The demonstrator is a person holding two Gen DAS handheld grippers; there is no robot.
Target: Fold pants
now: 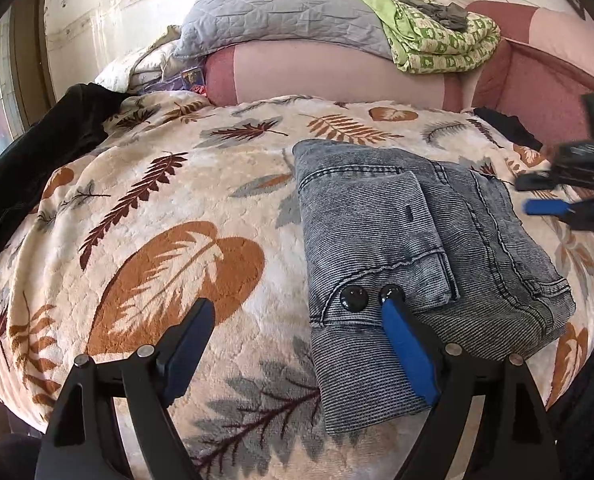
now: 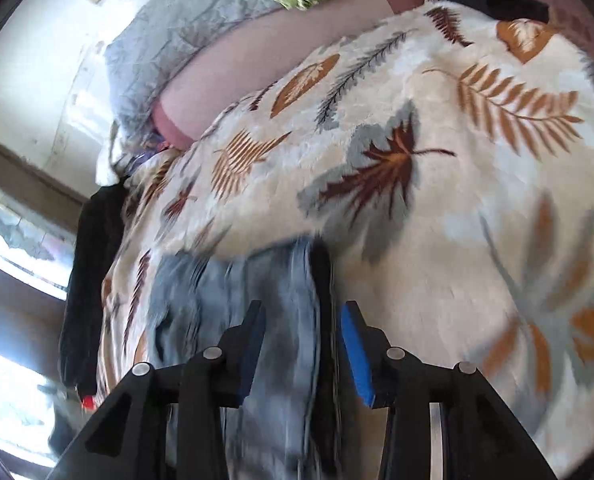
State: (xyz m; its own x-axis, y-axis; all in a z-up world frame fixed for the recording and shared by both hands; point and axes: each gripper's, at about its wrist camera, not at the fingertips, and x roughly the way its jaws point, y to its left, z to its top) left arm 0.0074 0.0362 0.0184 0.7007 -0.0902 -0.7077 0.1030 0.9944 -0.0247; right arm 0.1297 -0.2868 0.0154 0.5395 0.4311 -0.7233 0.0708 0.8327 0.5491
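Grey-blue denim pants [image 1: 477,216] lie folded into a compact stack on the leaf-print blanket [image 1: 157,208], with two dark buttons showing at the near edge. My left gripper [image 1: 297,302] stands wide open just above the blanket. Its blue right finger [image 1: 405,344] reaches over the near edge of the pants beside the buttons, and its other finger is over bare blanket. My right gripper [image 1: 537,195] is blurred at the pants' right side. In the right wrist view the right gripper [image 2: 303,308] is open, with the blurred pants [image 2: 217,288] below it and no pad pressing on them.
A grey quilted pillow [image 1: 281,12] and a green patterned quilt [image 1: 437,36] rest on pink bedding [image 1: 317,76] at the head of the bed. A black garment [image 1: 37,152] drapes over the bed's left edge by a window. Another dark cloth [image 1: 505,124] lies at the far right.
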